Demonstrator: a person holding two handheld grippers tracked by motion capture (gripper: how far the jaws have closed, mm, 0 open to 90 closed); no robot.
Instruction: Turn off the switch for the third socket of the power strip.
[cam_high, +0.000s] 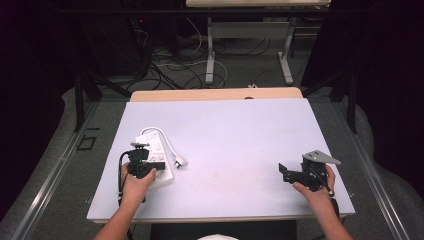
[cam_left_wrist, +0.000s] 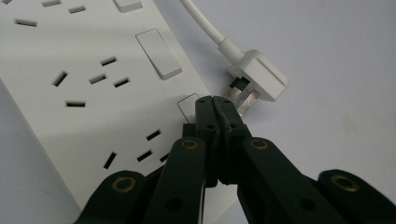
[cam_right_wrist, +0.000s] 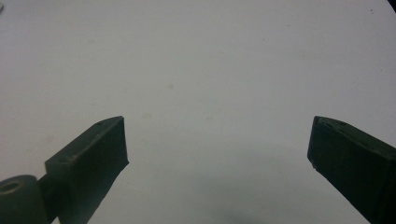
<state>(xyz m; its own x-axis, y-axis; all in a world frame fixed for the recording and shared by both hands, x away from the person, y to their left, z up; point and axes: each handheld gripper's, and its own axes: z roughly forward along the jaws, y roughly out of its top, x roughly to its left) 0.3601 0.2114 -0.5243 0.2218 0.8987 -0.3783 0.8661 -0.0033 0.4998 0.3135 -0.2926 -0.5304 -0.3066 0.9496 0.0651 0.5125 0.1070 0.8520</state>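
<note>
1 power strip (cam_high: 154, 150), white, lies on the left part of the table (cam_high: 235, 135), long axis running away from the person. 1 cord (cam_high: 167, 140) loops from its far end and comes back down the right side, ending in 1 plug (cam_high: 180, 162) lying on the table just right of the strip.

L gripper (cam_high: 138, 148) sits over the strip's near half, held in the L hand (cam_high: 137, 182). In the left gripper view its jaws are clenched tight together, nothing between them; tips (cam_left_wrist: 215, 103) sit at the strip's right edge (cam_left_wrist: 93, 70), over the corner of a rocker switch (cam_left_wrist: 187, 105), w/ the plug's metal pins (cam_left_wrist: 245, 93) just beyond. Can't tell if the tips actually press the switch. That view shows 3 switches along the strip's edge, 1 mostly cut off at the top, and 2 full socket groups plus parts of others. Plug (cam_left_wrist: 259, 74) points its pins back toward the tips.

R gripper (cam_high: 284, 170) is well apart, near the table's right front, in the R hand (cam_high: 315, 187); 1 grey plate on top. Its jaws stand wide, released, w/ bare table (cam_right_wrist: 210, 70) between the 2 black tips. Holding nothing.

2 grippers, 2 hands, 1 strip, 1 plug.
</note>
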